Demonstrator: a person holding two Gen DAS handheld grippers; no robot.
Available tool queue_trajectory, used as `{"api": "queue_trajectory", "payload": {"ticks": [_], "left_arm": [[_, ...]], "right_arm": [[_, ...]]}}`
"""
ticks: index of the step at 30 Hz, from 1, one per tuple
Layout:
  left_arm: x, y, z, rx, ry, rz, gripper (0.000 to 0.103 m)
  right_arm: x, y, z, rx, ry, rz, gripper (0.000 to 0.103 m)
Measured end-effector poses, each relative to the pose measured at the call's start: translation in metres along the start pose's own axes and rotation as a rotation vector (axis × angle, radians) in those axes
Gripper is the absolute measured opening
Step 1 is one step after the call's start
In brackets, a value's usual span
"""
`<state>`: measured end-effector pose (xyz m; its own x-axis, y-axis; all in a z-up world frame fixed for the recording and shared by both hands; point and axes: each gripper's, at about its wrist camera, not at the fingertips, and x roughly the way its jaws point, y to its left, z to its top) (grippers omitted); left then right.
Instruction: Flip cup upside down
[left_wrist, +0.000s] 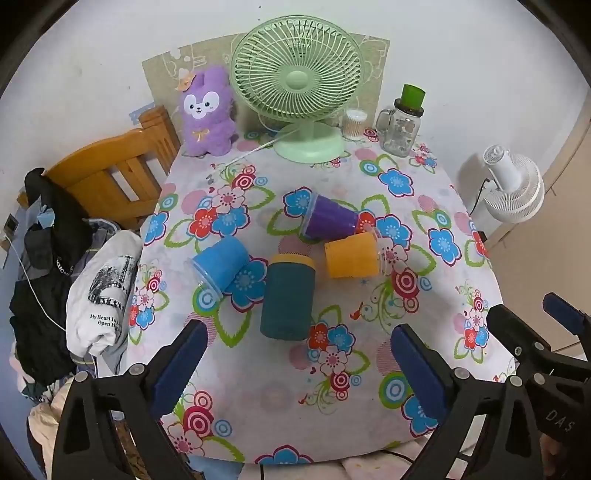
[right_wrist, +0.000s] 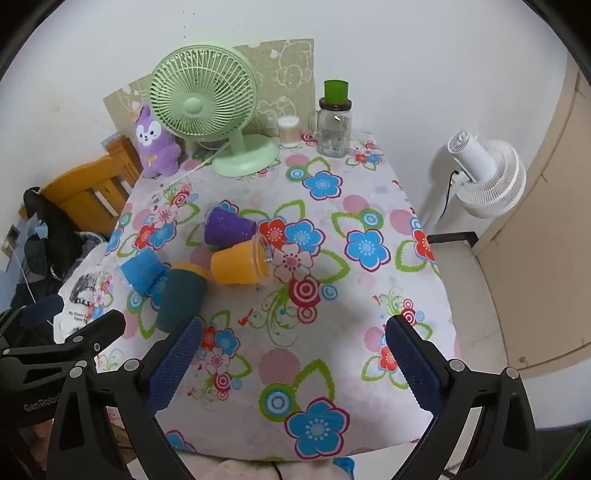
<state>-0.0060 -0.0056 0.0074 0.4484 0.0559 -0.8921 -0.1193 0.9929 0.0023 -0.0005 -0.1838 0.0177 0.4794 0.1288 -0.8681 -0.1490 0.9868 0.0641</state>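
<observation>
Several cups lie on their sides on the floral tablecloth (left_wrist: 424, 258): a blue cup (left_wrist: 219, 264) at left, a dark teal cup with a yellow rim (left_wrist: 288, 295) in the middle, an orange cup (left_wrist: 352, 258) and a purple cup (left_wrist: 330, 218) behind it. They also show in the right wrist view: blue (right_wrist: 142, 273), teal (right_wrist: 181, 299), orange (right_wrist: 240, 264), purple (right_wrist: 227, 229). My left gripper (left_wrist: 299, 363) is open and empty, just short of the teal cup. My right gripper (right_wrist: 293, 360) is open and empty, over the table's front right part.
A green desk fan (left_wrist: 297, 85), a purple plush toy (left_wrist: 208, 110), a glass jar with a green cap (left_wrist: 400, 125) and a cotton swab pot (left_wrist: 354, 123) stand along the back edge. A wooden chair (left_wrist: 110, 177) with clothes stands left. A white floor fan (right_wrist: 484, 173) stands right.
</observation>
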Motion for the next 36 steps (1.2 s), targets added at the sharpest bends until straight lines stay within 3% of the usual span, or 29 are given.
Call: {"api": "queue_trajectory", "payload": {"ticks": [17,36], "left_arm": [[0.001,-0.001,0.003,-0.005,-0.006,-0.011,0.101],[0.001,0.004,0.003,-0.006,-0.004,-0.013,0.101]], "right_arm": [[-0.003,0.007,0.003,-0.055,-0.054,-0.056,0.100],[0.002,0.009,0.004,-0.064,-0.035,-0.052,0.100]]}}
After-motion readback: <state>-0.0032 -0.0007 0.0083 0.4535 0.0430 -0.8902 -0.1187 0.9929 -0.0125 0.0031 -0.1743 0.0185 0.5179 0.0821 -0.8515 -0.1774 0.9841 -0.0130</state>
